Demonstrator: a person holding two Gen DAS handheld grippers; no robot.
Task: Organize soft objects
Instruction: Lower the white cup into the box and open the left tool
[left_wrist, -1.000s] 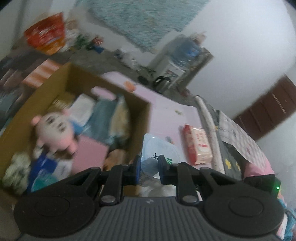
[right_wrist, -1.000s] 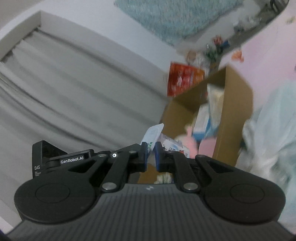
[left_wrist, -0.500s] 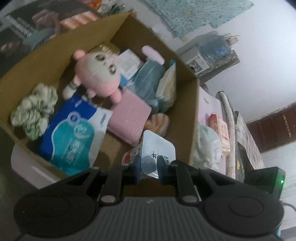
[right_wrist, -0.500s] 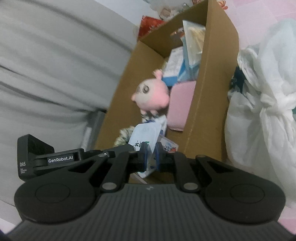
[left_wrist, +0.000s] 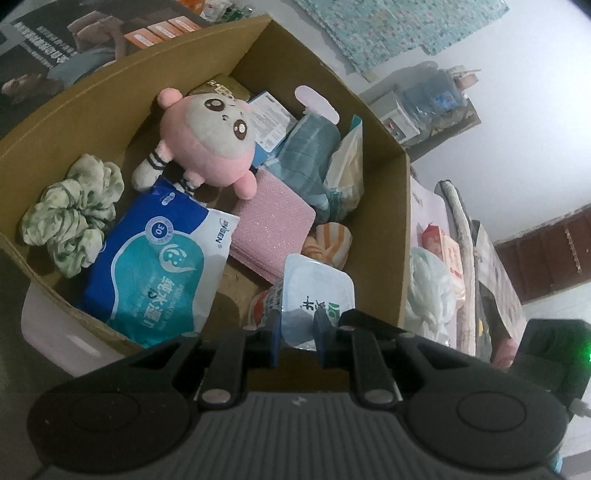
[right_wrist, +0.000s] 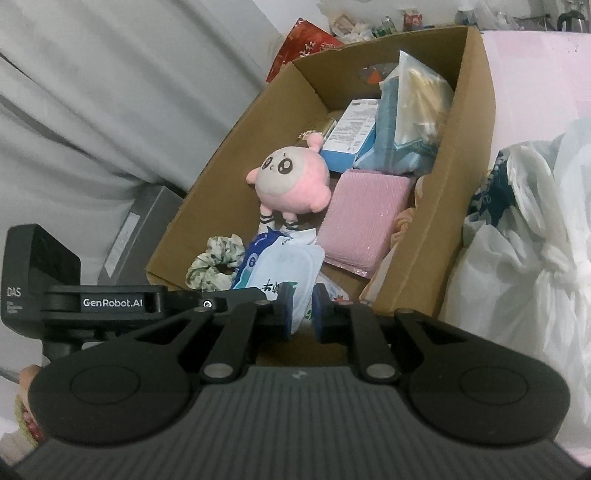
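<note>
A pale blue and white soft packet (left_wrist: 316, 291) with green print hangs over the near corner of the open cardboard box (left_wrist: 384, 229). My left gripper (left_wrist: 297, 339) is shut on its lower edge. In the right wrist view the same packet (right_wrist: 284, 269) sits between the pads of my right gripper (right_wrist: 302, 310), whose jaws are opening while still touching it. The box (right_wrist: 465, 147) holds a pink plush (left_wrist: 214, 147), a blue wipes pack (left_wrist: 155, 266), a green scrunchie (left_wrist: 74, 206), a pink pad (left_wrist: 273, 229) and a blue towel (left_wrist: 314, 155).
A white plastic bag (right_wrist: 524, 229) lies against the box's right wall on the pink tabletop (right_wrist: 535, 74). A red tissue pack (left_wrist: 443, 247) lies beyond the bag. Grey curtain (right_wrist: 92, 92) hangs left of the box. A white bin (left_wrist: 55, 332) shows under the box's near edge.
Both grippers came down with the packet from above the table to the box's near corner. The right gripper's pads now stand slightly wider apart.
</note>
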